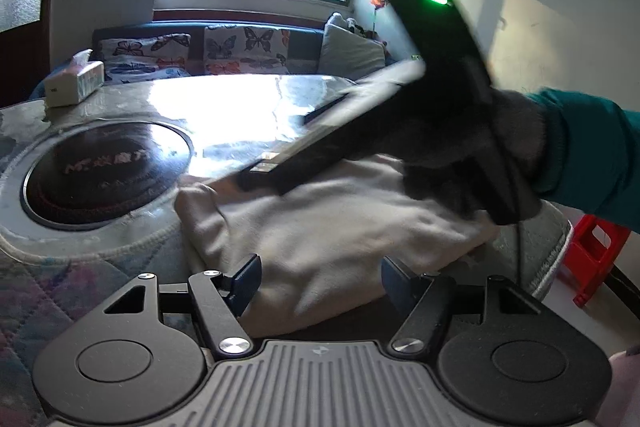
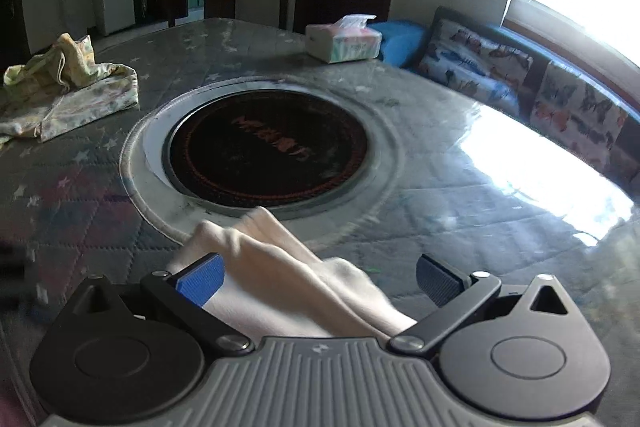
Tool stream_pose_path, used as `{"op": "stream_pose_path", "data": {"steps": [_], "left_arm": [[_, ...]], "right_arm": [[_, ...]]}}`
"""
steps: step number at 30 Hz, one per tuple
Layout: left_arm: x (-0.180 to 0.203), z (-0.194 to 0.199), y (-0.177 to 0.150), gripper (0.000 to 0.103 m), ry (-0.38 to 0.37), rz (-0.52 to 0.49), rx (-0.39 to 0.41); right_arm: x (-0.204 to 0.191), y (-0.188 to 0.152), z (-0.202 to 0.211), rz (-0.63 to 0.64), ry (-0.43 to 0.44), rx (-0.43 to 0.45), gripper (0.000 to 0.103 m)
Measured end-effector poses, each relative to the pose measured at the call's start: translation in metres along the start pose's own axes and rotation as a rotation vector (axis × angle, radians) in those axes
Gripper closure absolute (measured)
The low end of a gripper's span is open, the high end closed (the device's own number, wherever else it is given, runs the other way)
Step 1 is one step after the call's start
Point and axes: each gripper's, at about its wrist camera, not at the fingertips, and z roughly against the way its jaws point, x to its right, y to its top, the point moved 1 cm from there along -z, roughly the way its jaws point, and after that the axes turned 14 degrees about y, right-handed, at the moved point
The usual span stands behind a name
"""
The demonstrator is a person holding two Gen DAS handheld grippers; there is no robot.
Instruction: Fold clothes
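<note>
A cream folded garment (image 1: 320, 227) lies on the quilted table cover at the table's near edge. My left gripper (image 1: 320, 283) is open, its fingers just above the garment's near edge, holding nothing. The right gripper's body (image 1: 452, 75), held by a gloved hand in a teal sleeve, hangs blurred over the garment's far side. In the right wrist view the right gripper (image 2: 320, 279) is open, with a fold of the cream garment (image 2: 288, 267) lying between its fingers, not pinched. A second, yellow-patterned garment (image 2: 68, 87) lies crumpled at the table's far left.
A round black hotplate (image 2: 268, 147) sits sunk in the table's middle. A tissue pack (image 2: 344, 39) stands at the far edge. A sofa with butterfly cushions (image 1: 244, 51) runs under the window. A red stool (image 1: 592, 255) stands to the right of the table.
</note>
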Motion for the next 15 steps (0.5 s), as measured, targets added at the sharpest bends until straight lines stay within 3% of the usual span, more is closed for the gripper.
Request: {"op": "stream_pose_path", "data": {"steps": [6,9,12,15], "left_arm": [[-0.016,0.000,0.009,0.036,0.036,0.041,0.028],[-0.019,-0.009,0.012,0.045,0.049,0.064,0.016],[-0.019,-0.020,0.015,0.064,0.064,0.082,0.001],[-0.011,-0.030,0.012,0.072,0.099,0.056,-0.007]], "right_arm": [[0.000,-0.031,0.031,0.061,-0.066,-0.029,0.000],[-0.013,-0.044,0.038,0.094,-0.071,-0.022,0.000],[-0.031,-0.051,0.041,0.138,-0.097,0.011,0.000],[-0.047,-0.060,0.037,0.184,-0.135,0.030,0.000]]}}
